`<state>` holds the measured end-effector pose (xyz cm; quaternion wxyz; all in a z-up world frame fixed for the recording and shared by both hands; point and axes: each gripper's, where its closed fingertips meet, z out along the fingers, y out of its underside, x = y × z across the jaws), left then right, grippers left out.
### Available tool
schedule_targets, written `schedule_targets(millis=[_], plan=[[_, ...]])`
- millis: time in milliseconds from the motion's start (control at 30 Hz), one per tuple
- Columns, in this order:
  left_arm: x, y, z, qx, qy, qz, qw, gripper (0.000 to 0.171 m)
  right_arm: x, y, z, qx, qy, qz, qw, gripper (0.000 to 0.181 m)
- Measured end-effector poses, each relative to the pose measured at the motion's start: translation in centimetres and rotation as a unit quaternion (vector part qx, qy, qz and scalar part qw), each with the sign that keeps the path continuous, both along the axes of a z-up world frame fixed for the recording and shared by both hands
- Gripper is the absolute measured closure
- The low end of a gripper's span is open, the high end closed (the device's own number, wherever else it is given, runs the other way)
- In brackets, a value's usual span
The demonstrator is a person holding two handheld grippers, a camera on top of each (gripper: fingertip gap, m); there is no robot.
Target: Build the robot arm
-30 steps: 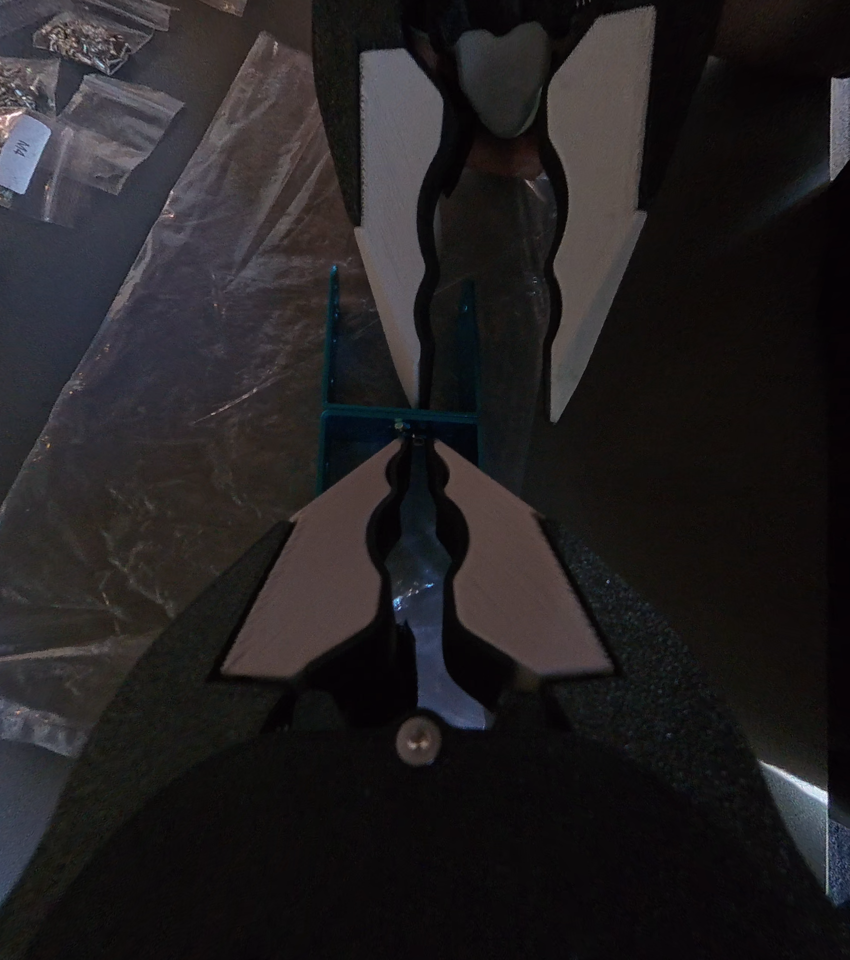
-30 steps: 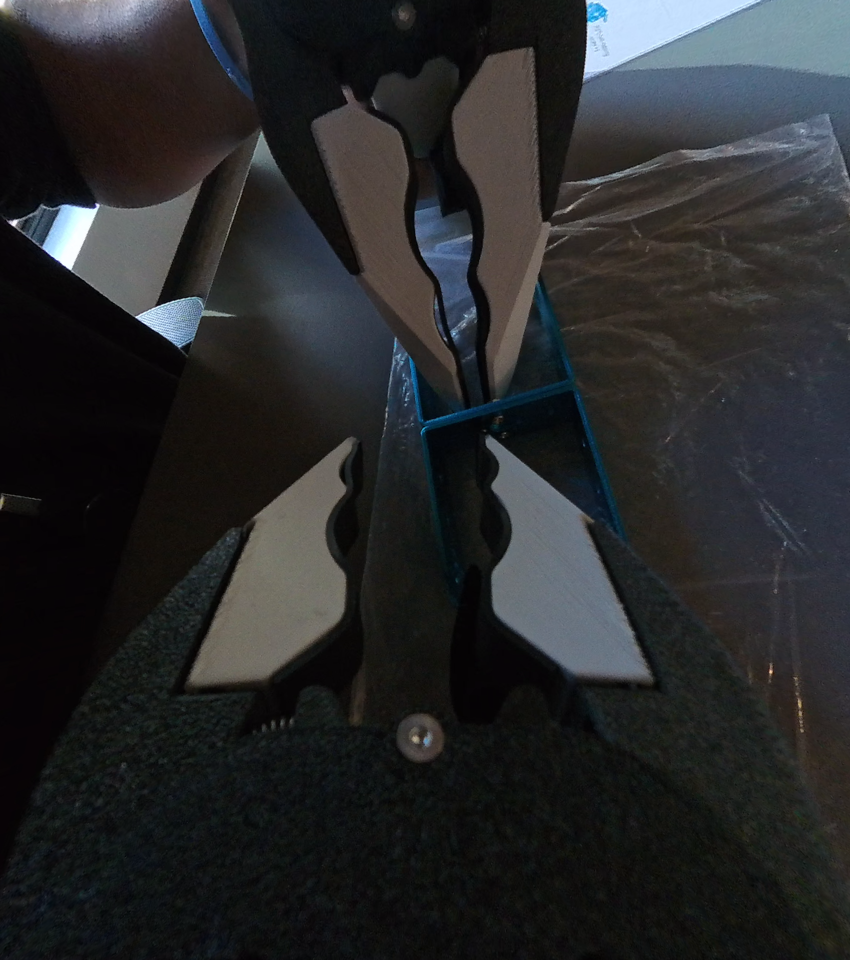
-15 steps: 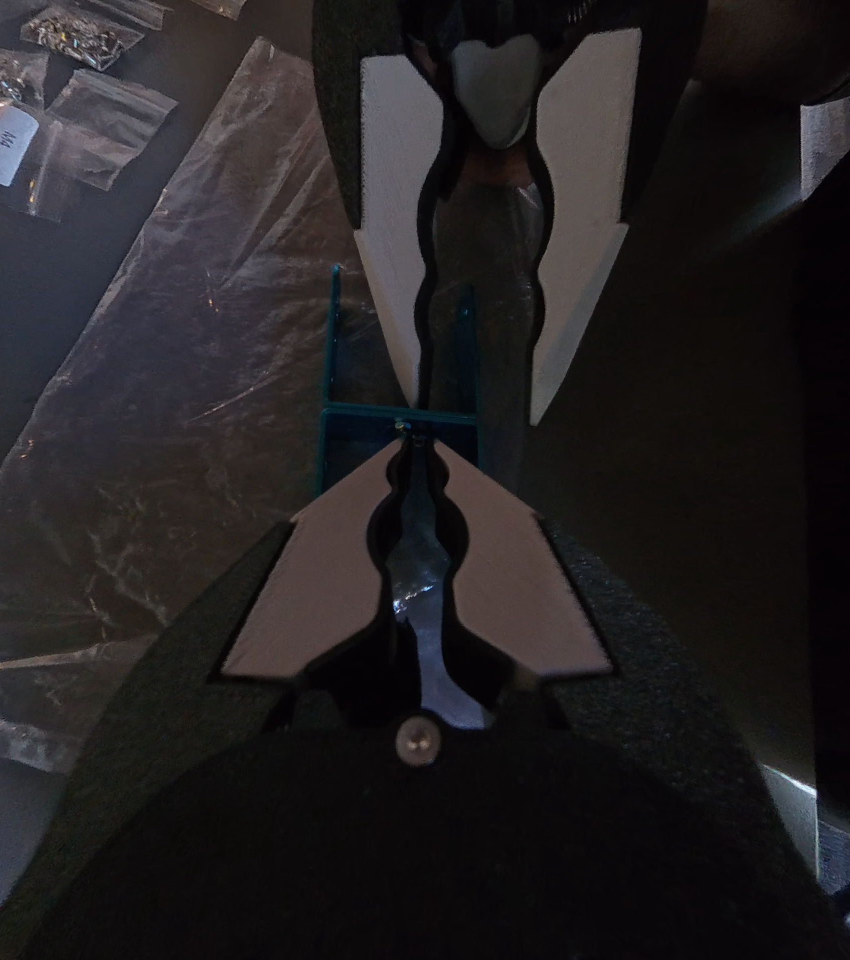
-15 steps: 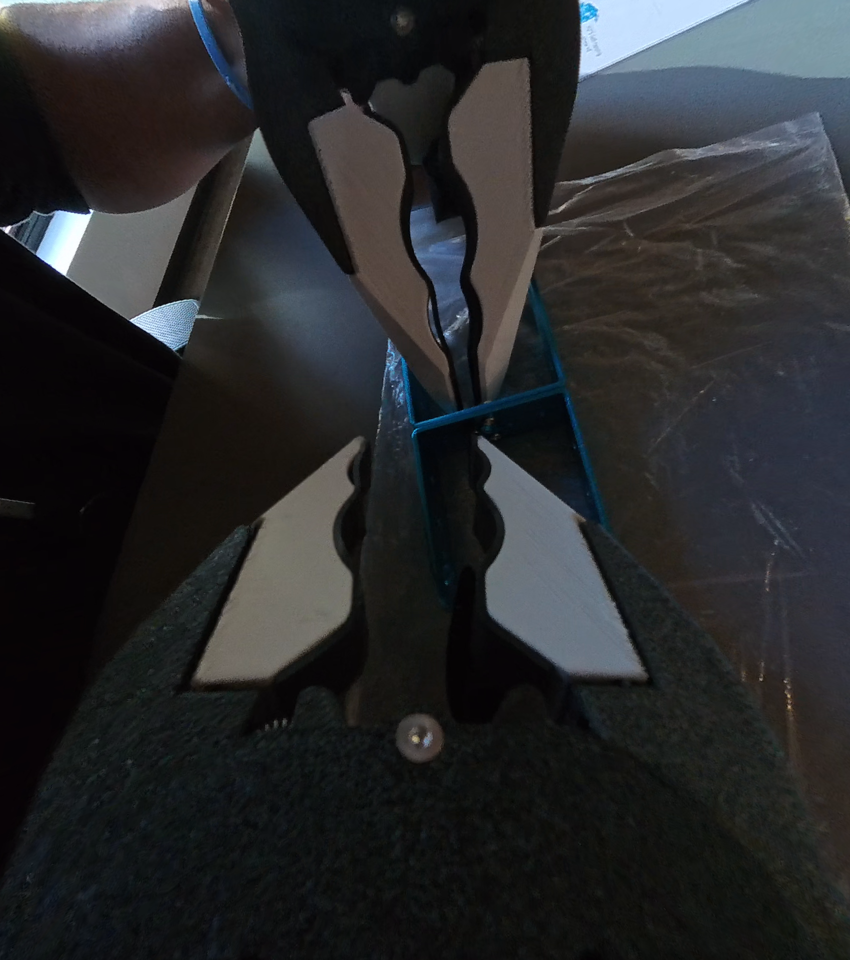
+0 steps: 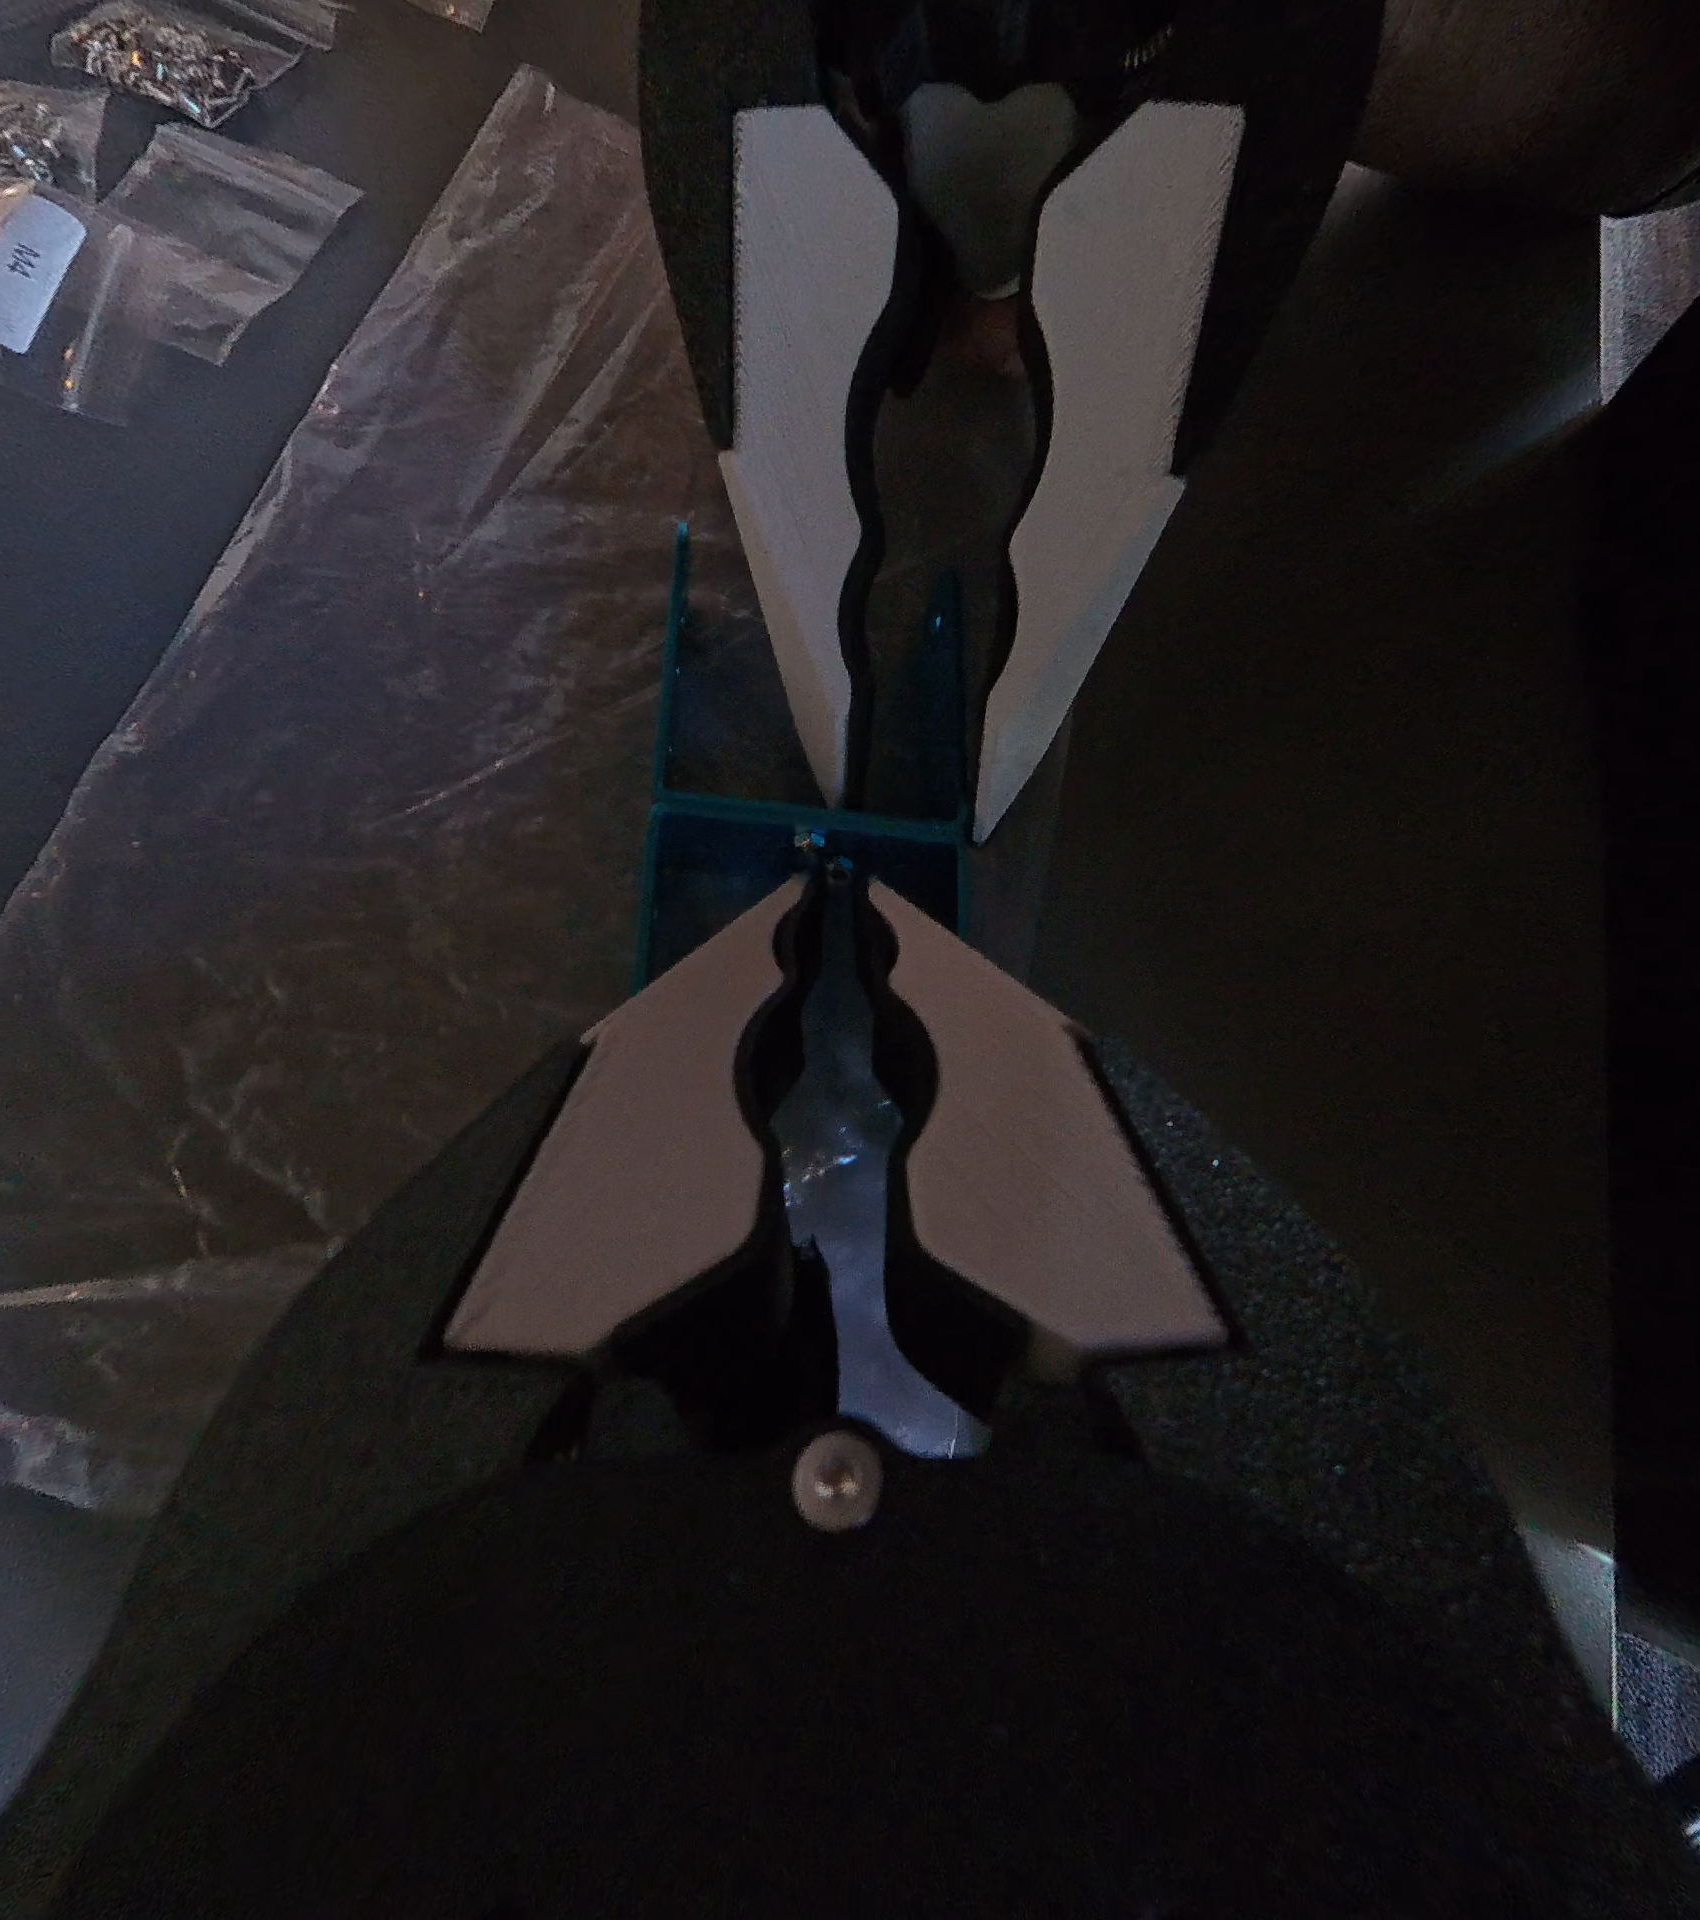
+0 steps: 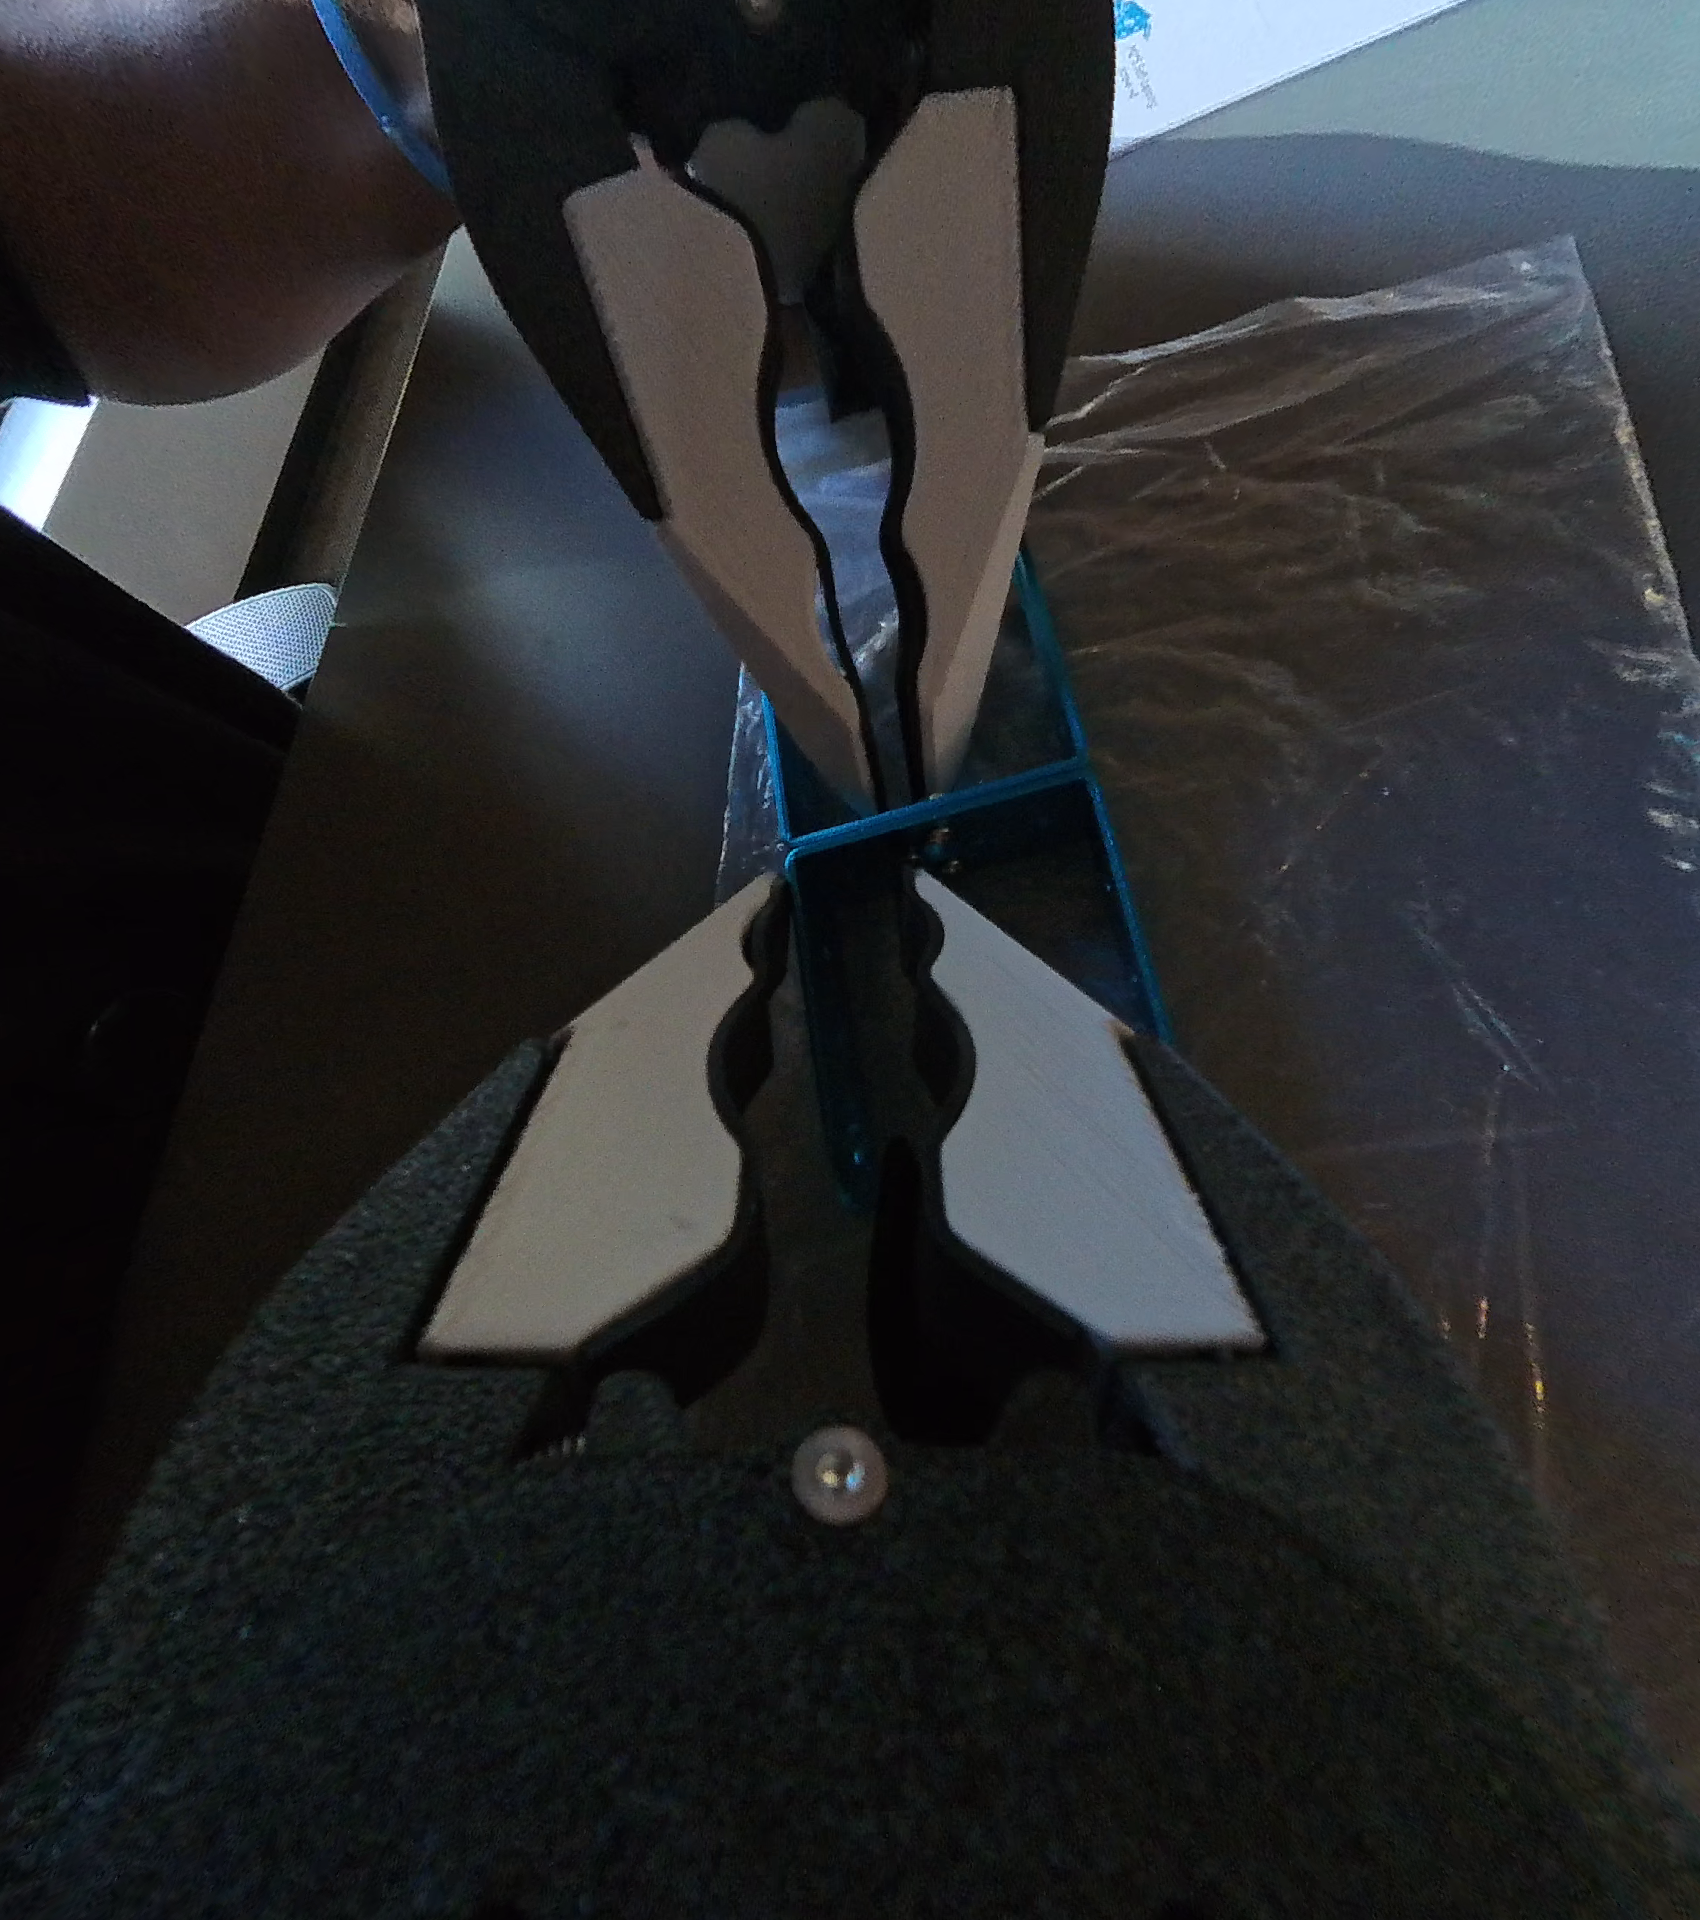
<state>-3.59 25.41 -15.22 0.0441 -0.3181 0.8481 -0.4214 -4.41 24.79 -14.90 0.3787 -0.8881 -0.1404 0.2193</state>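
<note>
Left gripper [image 5: 833,878] clenched on a small screw [image 5: 806,840] at the blue bracket's [image 6: 939,812] crosswall; right gripper [image 6: 851,883] straddles its side wall, fingers apart.

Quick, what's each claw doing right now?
Left gripper: closed, tips at the crossbar of the blue frame; whether it grips anything is unclear.
Right gripper: open, straddling the frame's side wall.

Dim, heavy shadows, wide-angle edge distortion
</note>
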Motion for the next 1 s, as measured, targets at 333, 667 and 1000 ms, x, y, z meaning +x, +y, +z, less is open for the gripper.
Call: schedule_targets(millis=[333,667,1000], plan=[[0.0,0.0,-0.2,0.012,-0.003,-0.005,1.000,0.171,0.0,0.1,-0.1,0.000,-0.007,-0.002,1.000,0.163],[-1.2,0.4,-0.2,0.036,0.031,-0.055,0.997,0.170,0.1,-0.9,-1.0,-0.016,-0.047,0.027,0.998,0.173],[-1.1,-1.1,-0.6,0.075,0.011,-0.068,0.995,0.162,0.8,-2.9,-1.0,-0.024,-0.076,0.048,0.996,0.179]])
